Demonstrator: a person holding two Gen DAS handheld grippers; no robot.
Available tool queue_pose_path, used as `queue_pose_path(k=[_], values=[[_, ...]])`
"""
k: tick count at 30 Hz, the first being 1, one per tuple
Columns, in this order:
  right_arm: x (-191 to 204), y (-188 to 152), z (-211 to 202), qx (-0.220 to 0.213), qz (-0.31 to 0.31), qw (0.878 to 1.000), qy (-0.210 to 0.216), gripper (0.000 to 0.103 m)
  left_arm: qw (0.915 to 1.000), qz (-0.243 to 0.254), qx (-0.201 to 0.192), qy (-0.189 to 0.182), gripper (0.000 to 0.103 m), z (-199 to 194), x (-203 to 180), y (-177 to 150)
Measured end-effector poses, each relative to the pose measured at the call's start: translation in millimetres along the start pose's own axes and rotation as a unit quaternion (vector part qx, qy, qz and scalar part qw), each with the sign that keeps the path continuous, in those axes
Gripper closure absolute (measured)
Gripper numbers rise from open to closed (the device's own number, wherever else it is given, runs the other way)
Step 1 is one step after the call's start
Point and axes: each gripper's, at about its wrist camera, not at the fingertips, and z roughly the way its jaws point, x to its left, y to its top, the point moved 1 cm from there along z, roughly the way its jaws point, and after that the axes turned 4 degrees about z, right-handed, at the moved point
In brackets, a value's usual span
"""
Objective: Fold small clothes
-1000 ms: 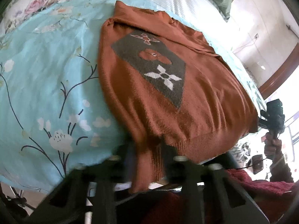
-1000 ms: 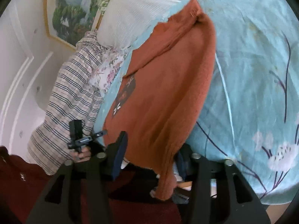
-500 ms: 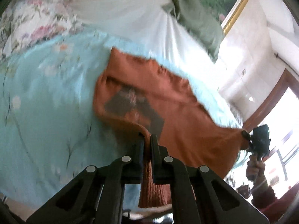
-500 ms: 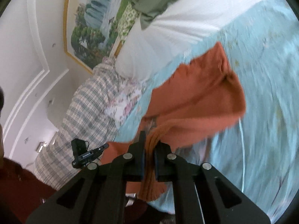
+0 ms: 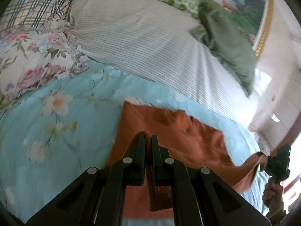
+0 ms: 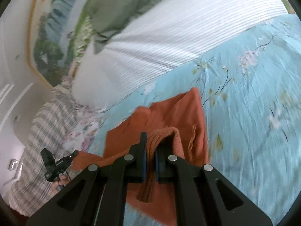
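Striped pillow (image 5: 150, 43) ahead, quilt (image 5: 56, 124) seemingly open

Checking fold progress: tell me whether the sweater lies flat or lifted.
Lifted, mid-fold: both grippers, left and right, clamp the sweater hem above the bed.

Rust sweater (image 5: 180, 131) on floral bedspread (image 5: 56, 131)

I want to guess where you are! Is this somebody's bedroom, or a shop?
Most likely a bedroom at home. An orange sweater lies on a bed with a blue flowered quilt, pillows are piled at the head, and a framed picture hangs on the wall behind them.
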Motion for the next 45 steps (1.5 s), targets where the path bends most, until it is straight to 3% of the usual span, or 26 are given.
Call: queue_pose_path(k=[6,12,15,17,19,20,22,25,28,30,34,42,43,45], values=[[-28.2,31.6,58.2,0.021,0.012,0.999,-0.043,0.095,0.9988,-0.014,0.031,0.034,0.099,77.1,18.2,28.1],[-59.9,26.6,102.6,0.073,0.037,0.991,-0.106,0.094,0.9952,-0.010,0.074,0.064,0.098,138.2,33.9,29.3],[-63.3,19.0,97.0,0.071,0.044,0.991,-0.108,0.090,0.9908,-0.020,0.109,0.078,0.094,166.8,47.4,18.8],[-53.3,14.1,78.6,0.043,0.023,0.991,-0.122,0.072,0.9903,-0.030,0.114,0.073,0.093,167.6,53.7,10.5],[-34.9,5.6,61.6,0.015,-0.021,0.991,-0.132,0.070,0.9912,-0.029,0.109,0.070,0.087,156.7,53.0,3.9],[-22.8,-2.7,56.8,0.014,-0.049,0.992,-0.118,0.071,0.9917,-0.023,0.106,0.070,0.082,148.4,49.5,0.6],[1.4,-24.4,66.8,0.055,-0.104,0.990,-0.081,0.071,0.9934,-0.004,0.100,0.055,0.081,128.4,33.0,-10.2],[29.7,-63.7,99.1,0.144,-0.181,0.971,-0.064,0.071,0.9913,0.051,0.120,0.016,0.081,115.4,-9.6,-38.4],[37.2,-84.1,127.4,0.193,-0.235,0.947,-0.097,0.071,0.9797,0.108,0.169,-0.008,0.078,127.9,-49.5,-66.0],[34.3,-81.5,136.6,0.197,-0.243,0.943,-0.113,0.074,0.9740,0.139,0.179,0.008,0.078,136.9,-64.6,-75.0],[21.9,-48.4,145.3,0.157,-0.238,0.944,-0.166,0.075,0.9675,0.176,0.179,0.030,0.075,153.6,-74.9,-71.5],[-9.3,31.0,130.2,0.015,-0.124,0.966,-0.227,0.072,0.9763,0.126,0.145,0.099,0.077,196.9,-37.3,-4.4],[-15.5,37.0,124.4,0.002,-0.099,0.969,-0.226,0.072,0.9769,0.111,0.138,0.119,0.075,201.6,-28.9,6.2],[-21.9,39.1,114.8,-0.010,-0.065,0.973,-0.221,0.072,0.9789,0.093,0.121,0.135,0.060,199.7,-16.5,18.5]])
